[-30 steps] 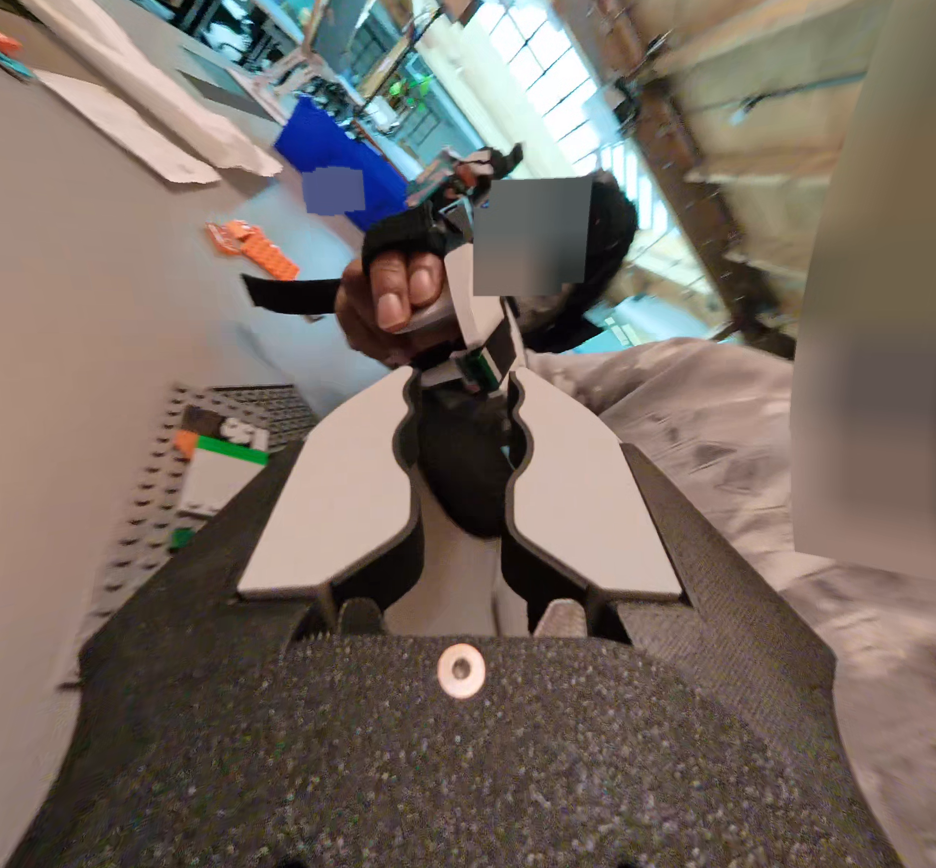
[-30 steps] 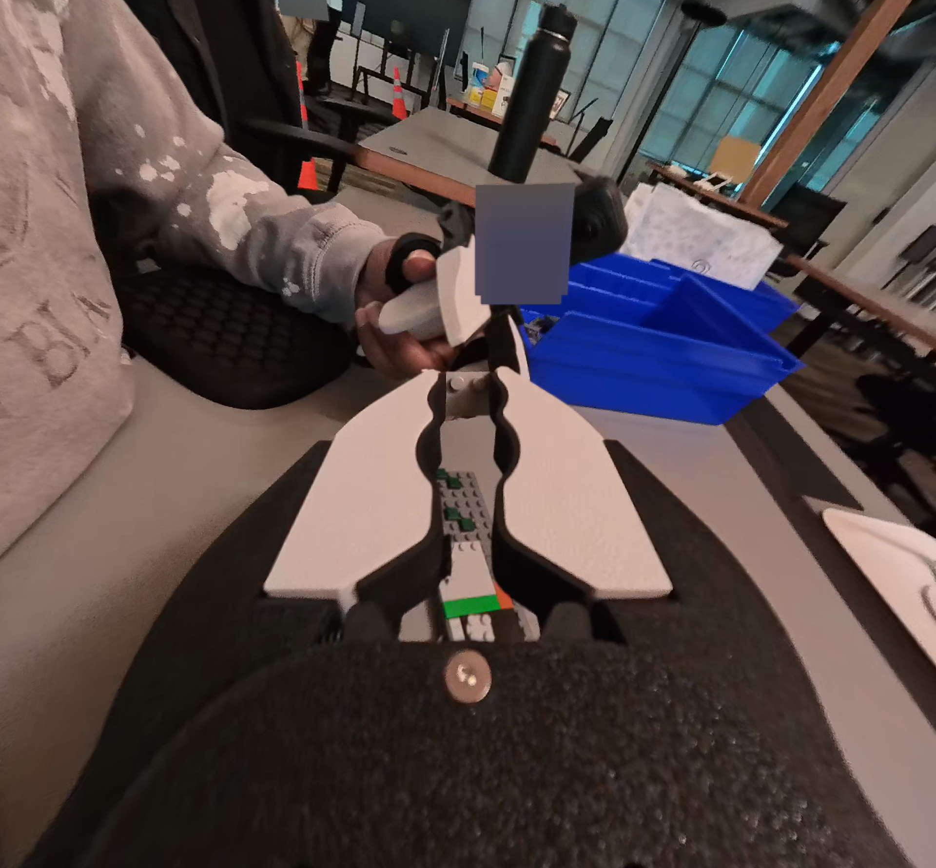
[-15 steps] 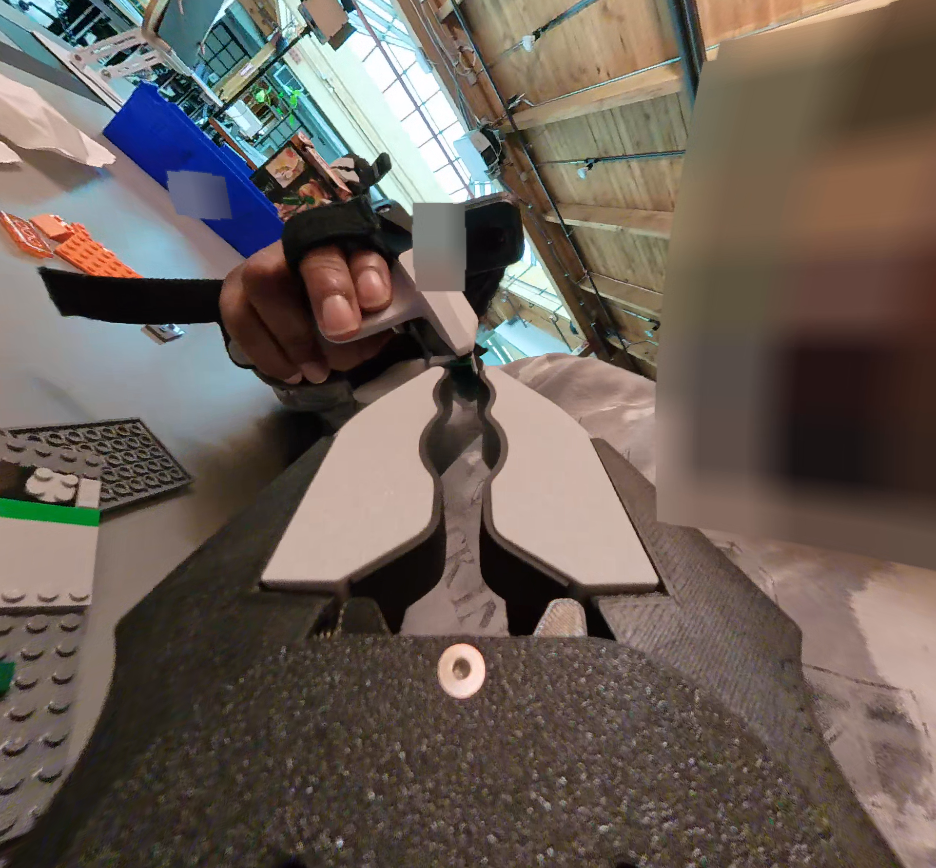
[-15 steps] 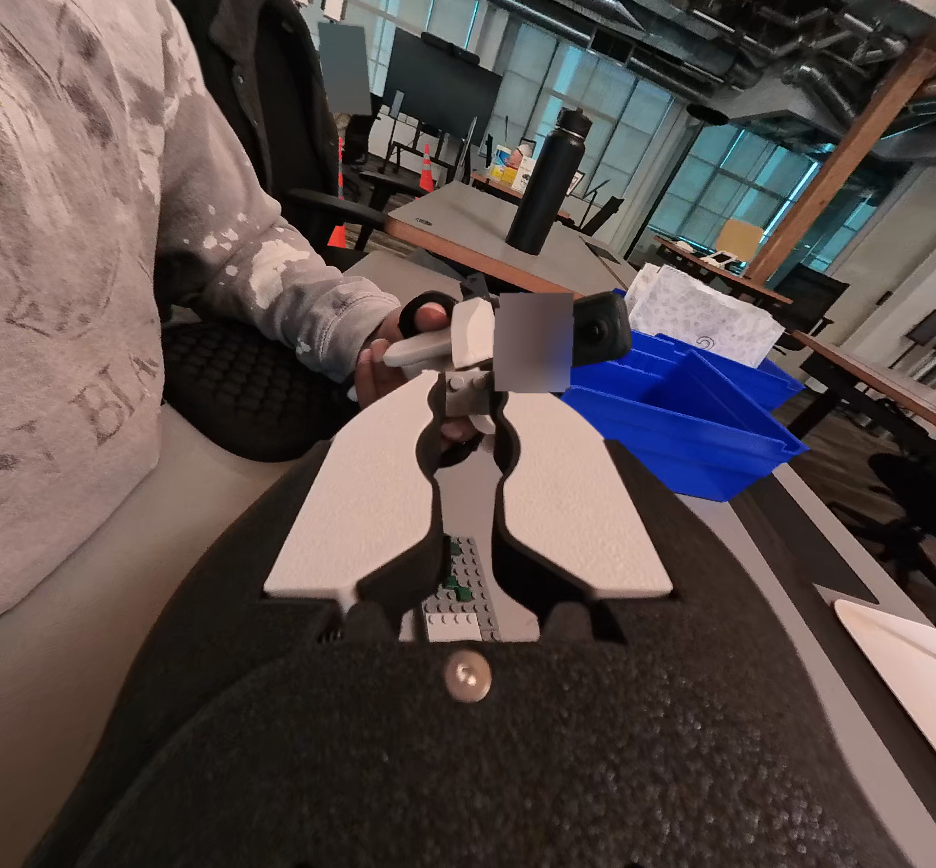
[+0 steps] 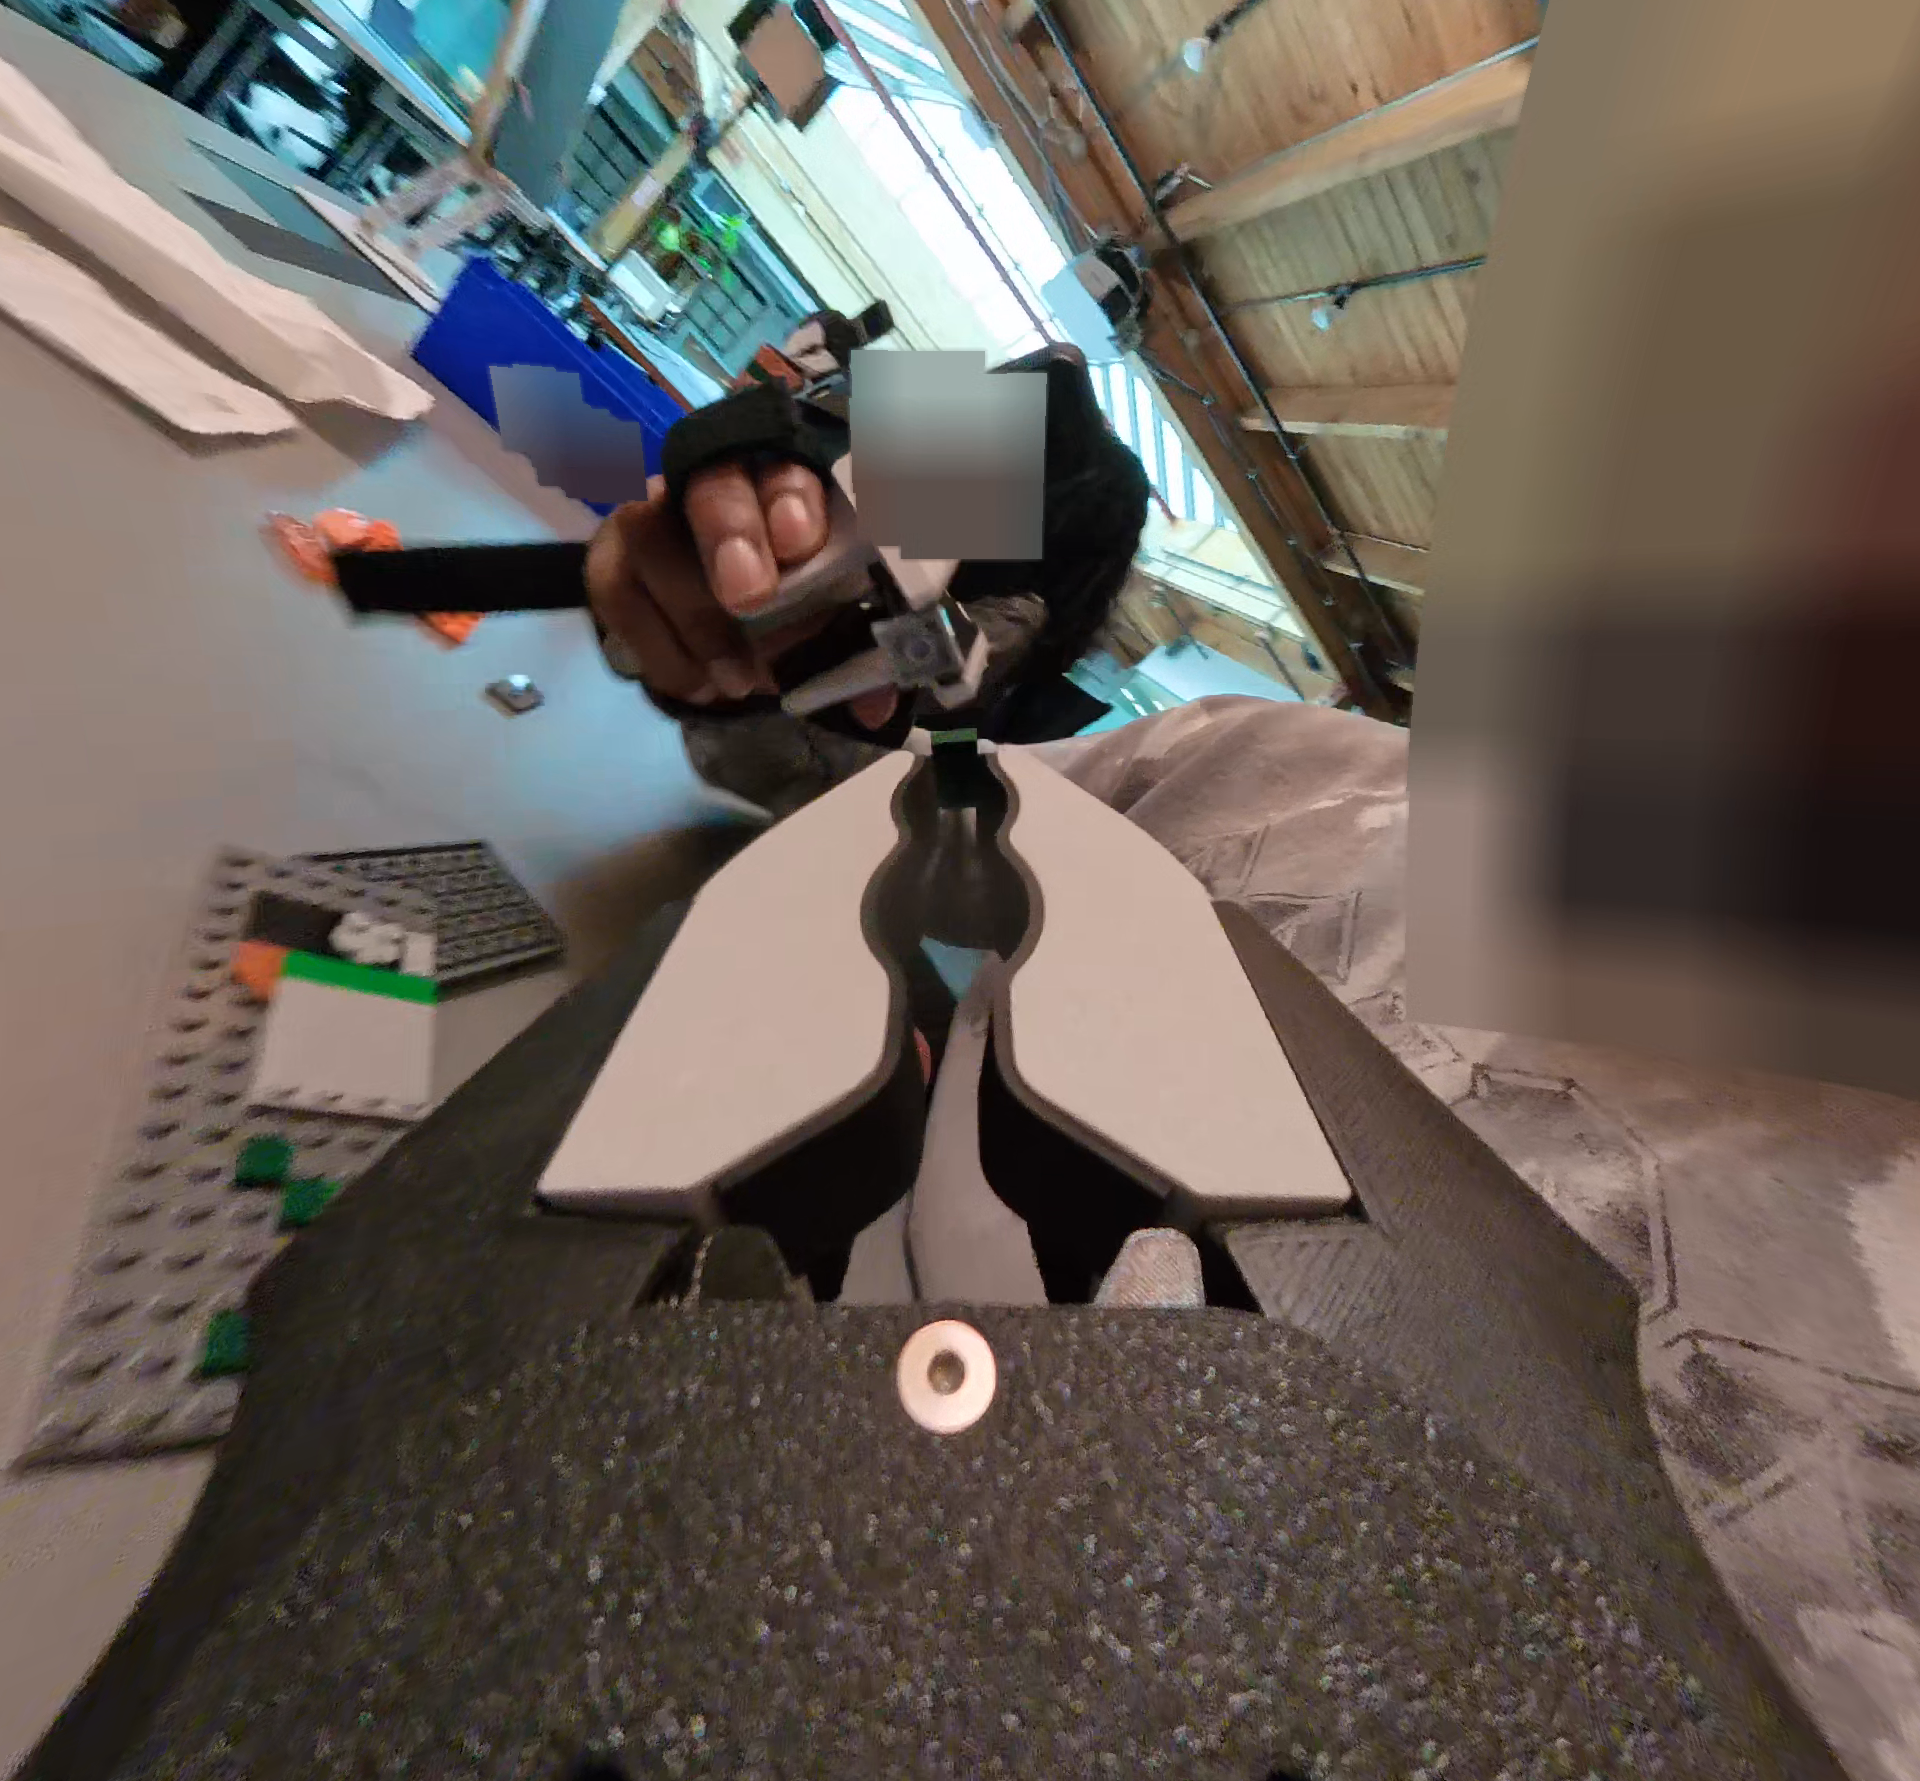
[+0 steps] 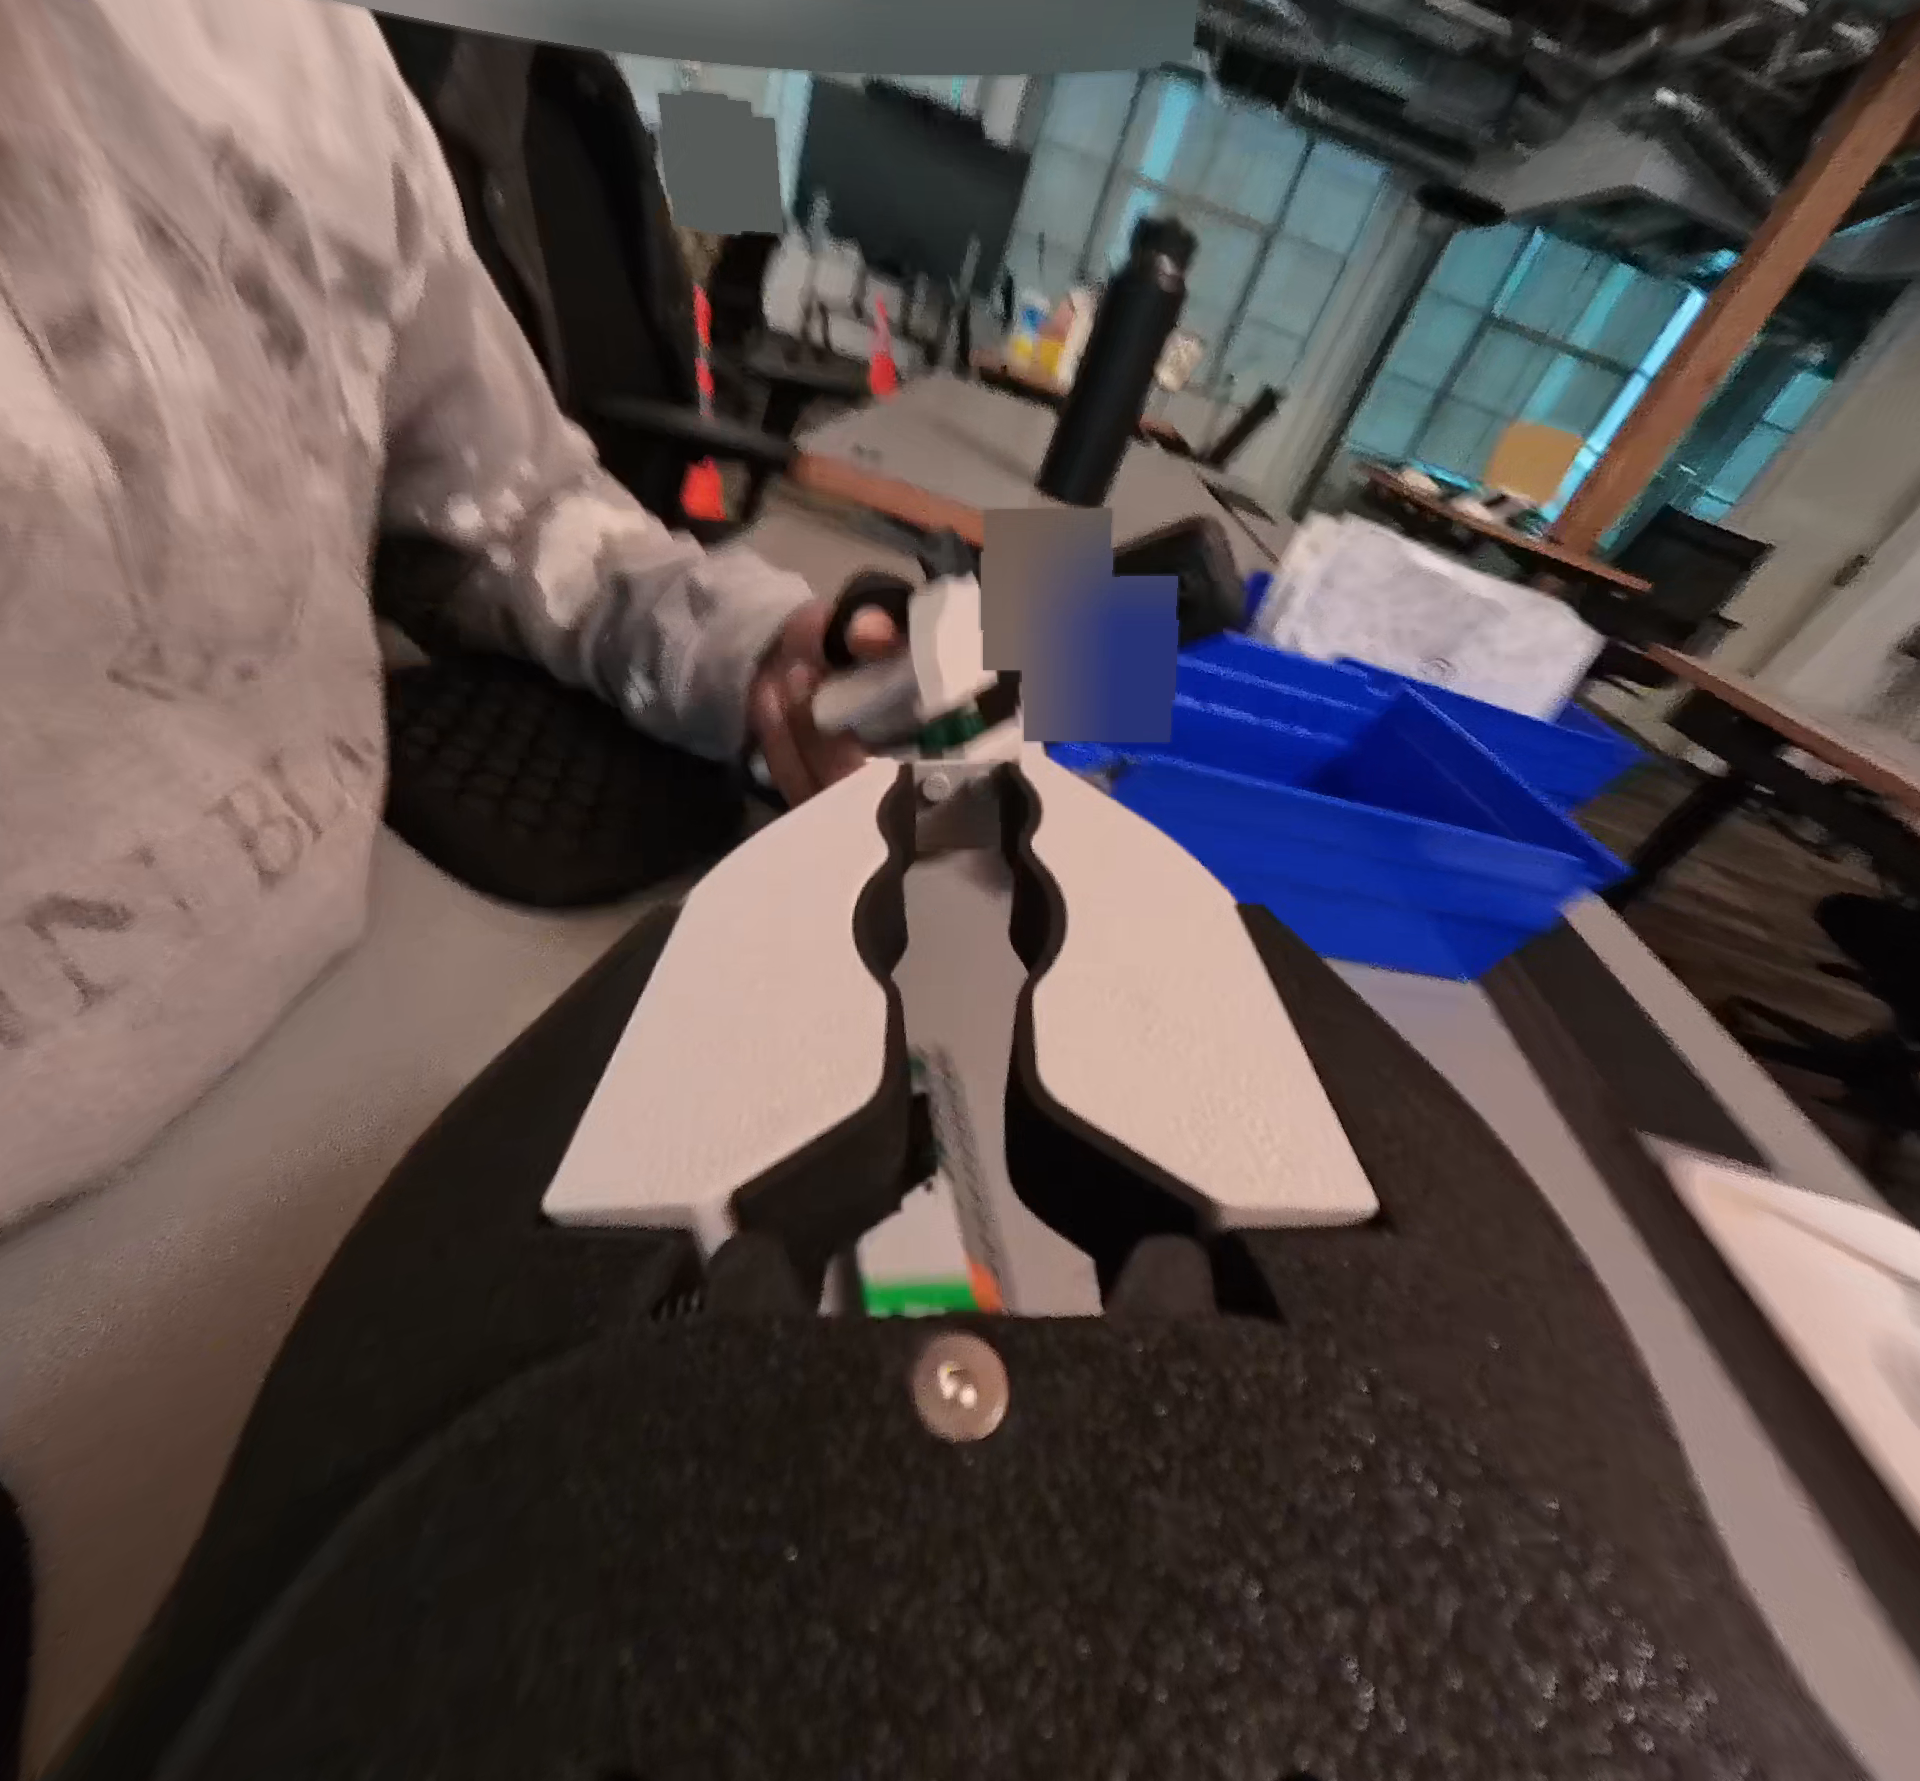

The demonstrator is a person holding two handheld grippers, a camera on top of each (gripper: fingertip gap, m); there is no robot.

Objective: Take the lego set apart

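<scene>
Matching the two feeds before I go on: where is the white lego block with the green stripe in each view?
Left wrist view: white block at lower left, on the grey baseplate.
Right wrist view: bottom centre, glimpsed through the gap between the fingers.
Shared landmark: blue bin.

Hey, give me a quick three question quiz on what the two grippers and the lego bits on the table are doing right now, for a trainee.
1. True or false: the left gripper is shut on a small green piece.
2. What does the right gripper pinch? A: a grey piece. B: an orange plate. C: a bottle.
3. Fill in: on the table, the white block with a green stripe sits on the grey studded ____.
Key: 1 true; 2 A; 3 baseplate.
</scene>
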